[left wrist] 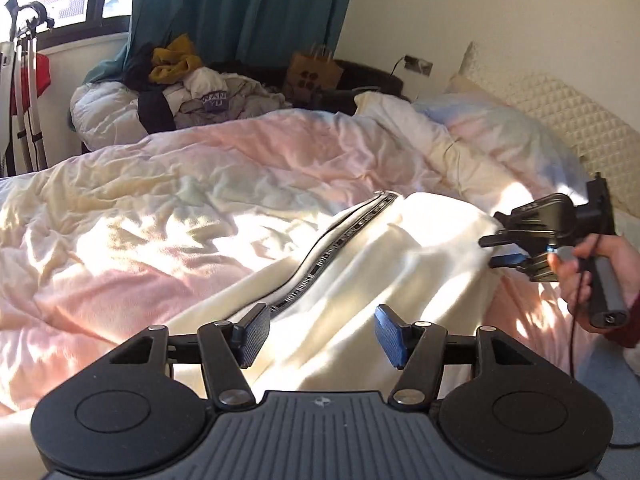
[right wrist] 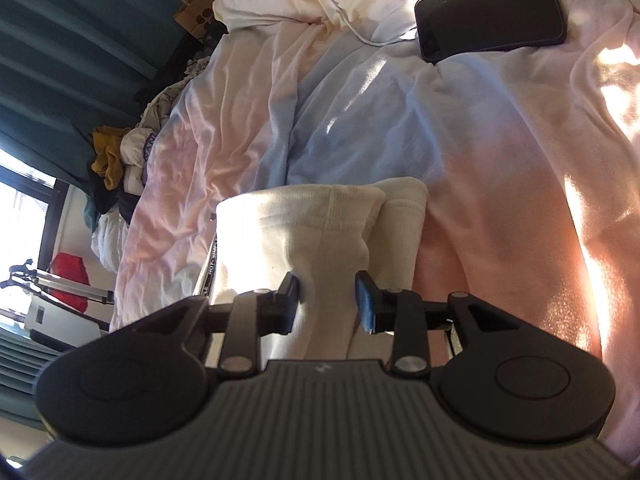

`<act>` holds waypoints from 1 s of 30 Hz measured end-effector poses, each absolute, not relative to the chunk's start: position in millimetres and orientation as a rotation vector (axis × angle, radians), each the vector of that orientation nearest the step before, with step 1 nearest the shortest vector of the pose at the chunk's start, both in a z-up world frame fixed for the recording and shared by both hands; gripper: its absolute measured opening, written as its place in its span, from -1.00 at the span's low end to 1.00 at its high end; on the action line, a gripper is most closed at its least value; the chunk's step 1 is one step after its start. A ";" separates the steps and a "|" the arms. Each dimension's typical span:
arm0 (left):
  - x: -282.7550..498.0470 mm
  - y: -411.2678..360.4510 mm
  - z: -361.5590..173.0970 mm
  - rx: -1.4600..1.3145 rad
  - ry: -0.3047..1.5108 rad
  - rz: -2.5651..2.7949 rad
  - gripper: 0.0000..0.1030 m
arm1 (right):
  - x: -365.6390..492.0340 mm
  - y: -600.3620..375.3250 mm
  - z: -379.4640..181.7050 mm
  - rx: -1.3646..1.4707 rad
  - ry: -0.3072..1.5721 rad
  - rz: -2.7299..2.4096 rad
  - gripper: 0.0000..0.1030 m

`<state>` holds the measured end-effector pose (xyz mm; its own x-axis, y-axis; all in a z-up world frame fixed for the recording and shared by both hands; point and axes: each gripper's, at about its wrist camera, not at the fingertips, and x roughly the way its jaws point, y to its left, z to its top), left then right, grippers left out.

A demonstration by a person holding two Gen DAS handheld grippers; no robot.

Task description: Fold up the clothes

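A cream garment [left wrist: 360, 264] with a black lettered stripe [left wrist: 332, 252] lies on the pastel duvet [left wrist: 160, 184]. My left gripper [left wrist: 320, 334] is open just above its near edge, with nothing between its blue pads. My right gripper [left wrist: 496, 250] is at the garment's right end, held in a hand. In the right wrist view the right gripper [right wrist: 327, 304] has its jaws partly closed around a bunched fold near the cream garment's ribbed cuffs [right wrist: 328, 232].
A pile of clothes [left wrist: 184, 88] sits beyond the bed under a teal curtain [left wrist: 248, 4]. A brown paper bag [left wrist: 310, 76] stands by the wall. A dark phone [right wrist: 490, 12] with a white cable [right wrist: 360, 32] lies on the duvet. Pillows [left wrist: 532, 112] are at the right.
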<state>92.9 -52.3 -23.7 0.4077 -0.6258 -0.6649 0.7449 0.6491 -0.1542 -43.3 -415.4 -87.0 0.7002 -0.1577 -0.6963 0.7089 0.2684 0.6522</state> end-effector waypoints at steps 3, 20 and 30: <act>136.7 -76.1 -36.3 0.267 0.863 -0.920 0.07 | -39.9 -418.7 -93.9 1.174 0.553 -0.624 -0.31; 149.2 -129.3 -55.8 0.250 1.046 -0.936 -0.83 | -17.0 -422.7 -110.4 1.140 0.533 -0.588 -0.30; 182.9 -125.7 -26.0 0.145 0.905 -0.774 -0.83 | -17.9 -409.9 -77.2 0.981 0.398 -0.551 -0.62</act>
